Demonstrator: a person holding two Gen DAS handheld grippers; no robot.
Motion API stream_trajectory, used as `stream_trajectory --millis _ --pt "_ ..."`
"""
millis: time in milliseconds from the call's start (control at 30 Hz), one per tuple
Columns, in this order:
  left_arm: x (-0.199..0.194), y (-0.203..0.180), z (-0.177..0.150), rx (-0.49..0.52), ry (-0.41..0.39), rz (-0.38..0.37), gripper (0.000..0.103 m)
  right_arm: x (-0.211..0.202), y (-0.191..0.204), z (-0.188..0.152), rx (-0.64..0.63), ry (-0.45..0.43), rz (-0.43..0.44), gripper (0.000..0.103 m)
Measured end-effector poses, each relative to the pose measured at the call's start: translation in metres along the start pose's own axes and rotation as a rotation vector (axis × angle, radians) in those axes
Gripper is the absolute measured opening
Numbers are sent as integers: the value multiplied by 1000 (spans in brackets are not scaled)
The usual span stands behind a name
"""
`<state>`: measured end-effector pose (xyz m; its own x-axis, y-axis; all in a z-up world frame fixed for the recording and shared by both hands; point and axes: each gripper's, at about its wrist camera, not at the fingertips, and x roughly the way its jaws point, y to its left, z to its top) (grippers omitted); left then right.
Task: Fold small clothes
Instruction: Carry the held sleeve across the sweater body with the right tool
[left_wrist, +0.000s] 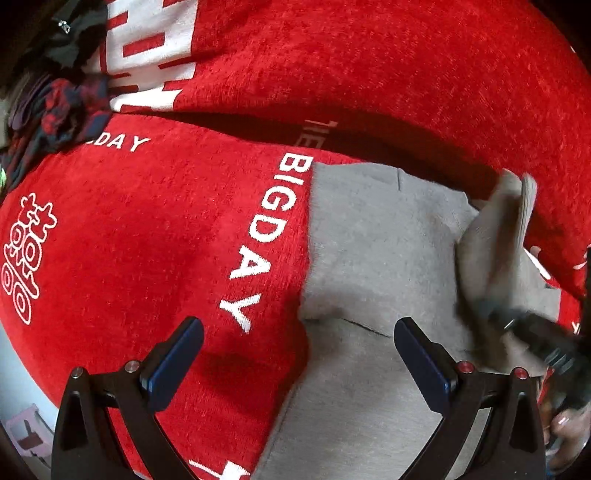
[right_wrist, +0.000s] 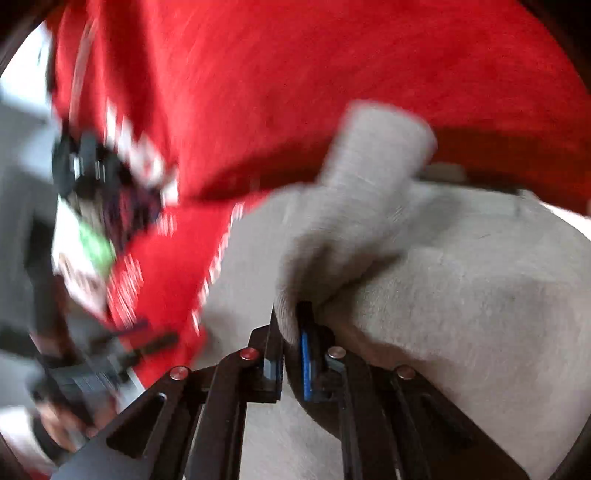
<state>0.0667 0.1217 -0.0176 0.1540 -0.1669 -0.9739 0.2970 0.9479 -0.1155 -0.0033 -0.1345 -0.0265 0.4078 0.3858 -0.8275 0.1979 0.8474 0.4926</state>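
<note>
We see a grey knit garment (left_wrist: 373, 266) lying on a red blanket (left_wrist: 147, 229) printed with "BIGDAY" in white. The garment sits just right of that lettering in the left wrist view, mostly flat, its left edge straight against the red.

Left gripper (left_wrist: 299, 354) hovers above the garment's left edge, fingers wide apart, nothing between them.

Right gripper (right_wrist: 291, 332) has its fingers clamped on a bunch of the grey fabric; in the right wrist view the cloth wraps over the finger tips and a ribbed cuff or hem (right_wrist: 384, 144) sticks up beyond them, lifted off the rest of the garment. Same lifted piece shows in the left wrist view at the garment's right side (left_wrist: 495, 236), blurred. Whether it is a sleeve or a leg we cannot tell.

A dark red-and-navy crumpled cloth (left_wrist: 62, 110) lies well away from the garment, at the blanket's far left edge, not folded.

Progress, our judgement: early to middle of this item. The body is spread out, one side part is raised, apparently to be carried over the body. No finished fold is visible yet. Left to do: lay that part down, bring the other side in, fold the length, then the crumpled cloth.
</note>
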Motion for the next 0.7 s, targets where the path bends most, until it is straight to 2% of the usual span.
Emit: stream_trajectory --millis 67,167,200,267,367,400,433,467,567,633,700 --pt "2 1 2 -6 7 -27 103 11 5 -11 -66 59 -85 12" --pt "3 -6 4 7 18 -89 103 14 13 -25 -153 105 -149 12" --pt "4 -10 5 16 25 -112 103 13 14 -28 -148 108 -148 13" --pt "9 -21 7 32 51 -163 103 -2 2 -35 -70 99 -123 24" --pt "24 -37 9 39 93 -201 103 -41 -34 -54 123 42 -71 29" --pt "28 -41 9 35 107 -211 103 -56 -50 -65 199 20 -52 33" --pt "33 -45 10 27 121 -224 103 -68 -62 -77 288 -5 -31 43" --pt "38 -49 10 16 134 -239 103 -81 -77 -92 378 -31 -12 47" --pt "47 -58 10 -8 153 -254 103 -110 -124 -138 680 -125 26 47" --pt "50 -63 10 -8 153 -239 103 -126 -157 -166 872 -219 46 47" --pt "50 -67 11 0 147 -220 103 -131 -178 -176 977 -288 78 47"
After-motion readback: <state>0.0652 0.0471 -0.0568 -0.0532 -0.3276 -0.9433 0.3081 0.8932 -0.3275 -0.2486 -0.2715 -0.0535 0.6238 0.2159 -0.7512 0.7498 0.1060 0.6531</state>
